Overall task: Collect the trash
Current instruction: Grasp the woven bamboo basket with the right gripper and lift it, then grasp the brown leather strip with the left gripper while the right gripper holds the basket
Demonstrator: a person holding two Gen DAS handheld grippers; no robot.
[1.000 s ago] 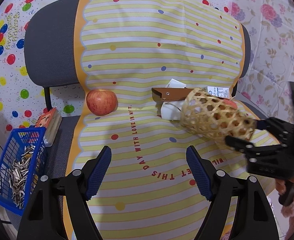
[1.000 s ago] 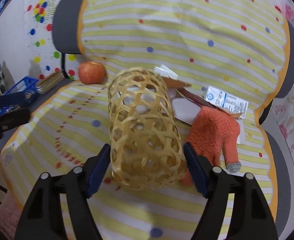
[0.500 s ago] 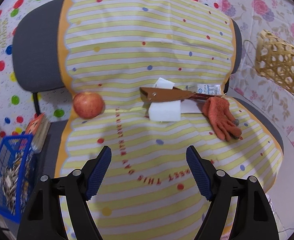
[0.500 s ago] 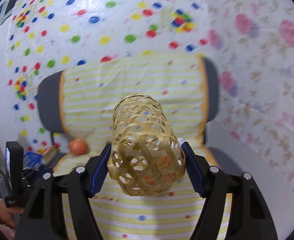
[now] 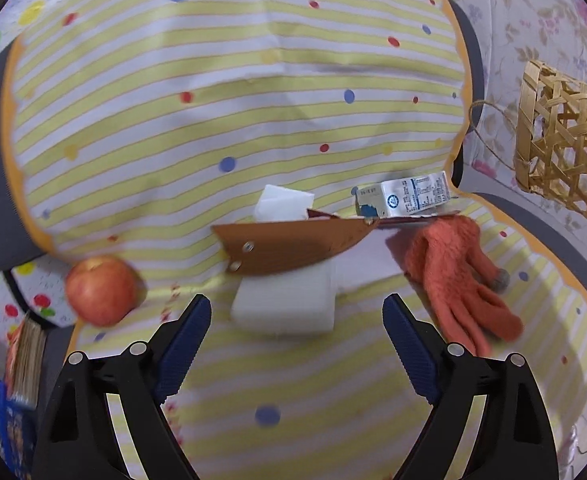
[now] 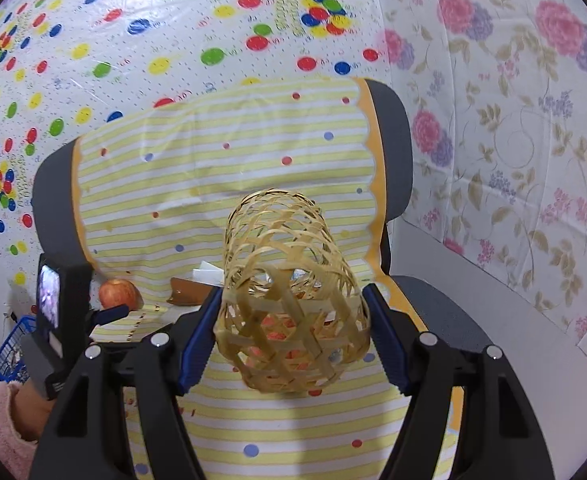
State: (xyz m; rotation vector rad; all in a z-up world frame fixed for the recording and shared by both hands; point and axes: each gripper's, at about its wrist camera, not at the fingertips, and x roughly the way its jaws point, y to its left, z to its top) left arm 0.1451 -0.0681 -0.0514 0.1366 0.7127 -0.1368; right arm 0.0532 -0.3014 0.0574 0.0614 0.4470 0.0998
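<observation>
My right gripper (image 6: 293, 328) is shut on a woven bamboo basket (image 6: 289, 300) and holds it in the air above the chair seat; the basket also shows at the right edge of the left wrist view (image 5: 565, 160). My left gripper (image 5: 297, 328) is open and empty, low over the seat, close in front of a white foam block (image 5: 285, 304). Behind the block lie a brown leather sheath (image 5: 293, 246), a white tissue (image 5: 281, 202), an empty milk carton (image 5: 403, 198) and an orange glove (image 5: 453, 280).
A red apple (image 5: 101, 290) sits at the seat's left edge. The chair wears a yellow striped cover (image 5: 213, 100). A blue wire basket (image 6: 7, 354) and a book (image 5: 25, 360) are left of the chair. Patterned sheets line the walls.
My left gripper has moved forward and down toward the white block and sheath. My right gripper has kept the basket lifted, and has shifted only slightly.
</observation>
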